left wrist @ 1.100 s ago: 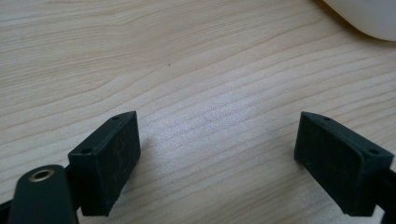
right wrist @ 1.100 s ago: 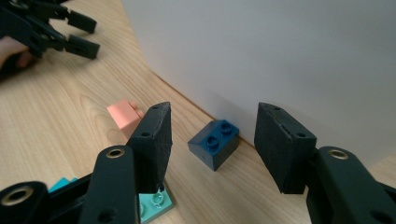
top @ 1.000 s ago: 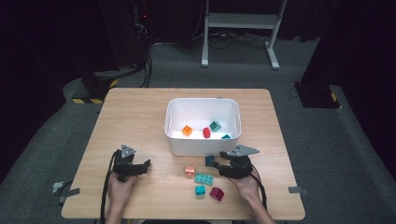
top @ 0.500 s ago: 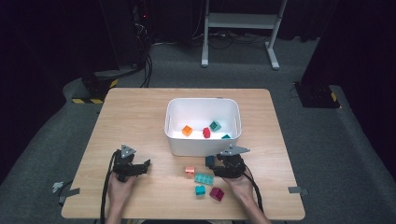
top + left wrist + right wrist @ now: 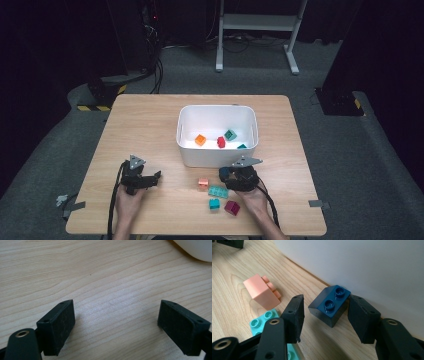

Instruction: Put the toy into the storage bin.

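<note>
A dark blue brick (image 5: 329,307) lies on the wooden table right against the white bin (image 5: 362,270). My right gripper (image 5: 325,301) is open, one jaw on each side of this brick; the right jaw is close to it and a gap remains at the left jaw. In the high view the right gripper (image 5: 227,175) sits just in front of the bin (image 5: 216,156). My left gripper (image 5: 116,315) is open over bare wood, at the table's front left (image 5: 154,177).
Left of the right gripper lie a pink brick (image 5: 262,292) and a light teal brick (image 5: 263,321). A teal brick (image 5: 214,203) and a magenta brick (image 5: 231,207) lie nearer the front edge. The bin holds orange (image 5: 200,140), red (image 5: 221,142) and teal (image 5: 230,134) bricks.
My right gripper has slid left along the bin's front wall until its jaws stand on either side of the dark blue brick. The left gripper has stayed in place.
</note>
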Demonstrator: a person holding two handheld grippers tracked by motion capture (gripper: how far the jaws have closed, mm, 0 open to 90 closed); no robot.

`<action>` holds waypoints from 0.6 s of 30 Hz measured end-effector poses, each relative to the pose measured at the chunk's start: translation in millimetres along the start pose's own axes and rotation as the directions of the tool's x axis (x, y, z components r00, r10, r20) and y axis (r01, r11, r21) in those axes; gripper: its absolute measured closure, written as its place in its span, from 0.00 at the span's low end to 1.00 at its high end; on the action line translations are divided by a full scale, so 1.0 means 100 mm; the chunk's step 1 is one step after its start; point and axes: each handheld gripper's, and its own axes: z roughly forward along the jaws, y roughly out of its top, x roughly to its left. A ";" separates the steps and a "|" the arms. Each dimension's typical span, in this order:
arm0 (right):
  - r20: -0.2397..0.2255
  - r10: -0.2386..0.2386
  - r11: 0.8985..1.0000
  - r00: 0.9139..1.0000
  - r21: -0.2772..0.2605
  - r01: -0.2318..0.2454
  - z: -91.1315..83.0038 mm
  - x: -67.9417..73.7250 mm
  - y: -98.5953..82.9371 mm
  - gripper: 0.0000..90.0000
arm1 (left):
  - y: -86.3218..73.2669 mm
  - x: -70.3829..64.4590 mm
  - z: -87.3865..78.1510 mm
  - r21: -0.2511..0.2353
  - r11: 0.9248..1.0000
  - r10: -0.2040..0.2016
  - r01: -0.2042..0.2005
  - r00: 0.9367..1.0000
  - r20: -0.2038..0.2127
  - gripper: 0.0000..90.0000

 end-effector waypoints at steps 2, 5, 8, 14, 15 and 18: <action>0.000 0.001 1.000 1.000 0.001 -0.001 0.01 0.01 0.00 0.55 | 0.00 0.00 0.00 0.000 1.000 0.000 0.000 1.000 0.000 0.16; -0.001 -0.011 1.000 1.000 0.000 0.011 0.02 0.01 0.00 0.59 | 0.00 0.00 0.00 0.000 1.000 0.000 0.000 1.000 0.000 0.16; -0.004 -0.013 1.000 1.000 0.002 0.013 0.03 0.02 -0.01 0.62 | 0.00 0.00 0.00 0.000 1.000 0.000 0.000 1.000 0.000 0.16; -0.020 -0.017 1.000 1.000 -0.001 0.017 0.02 0.04 0.00 0.67 | 0.00 0.00 0.00 0.000 1.000 0.000 0.000 1.000 0.000 0.16; -0.021 -0.021 1.000 1.000 -0.002 0.021 0.01 0.04 0.00 0.68 | 0.00 0.00 0.00 0.000 1.000 0.000 0.000 1.000 0.000 0.16; -0.027 -0.029 1.000 0.999 0.002 0.029 0.01 0.05 -0.01 0.70 | 0.00 0.00 0.00 0.000 1.000 0.000 0.000 1.000 0.000 0.16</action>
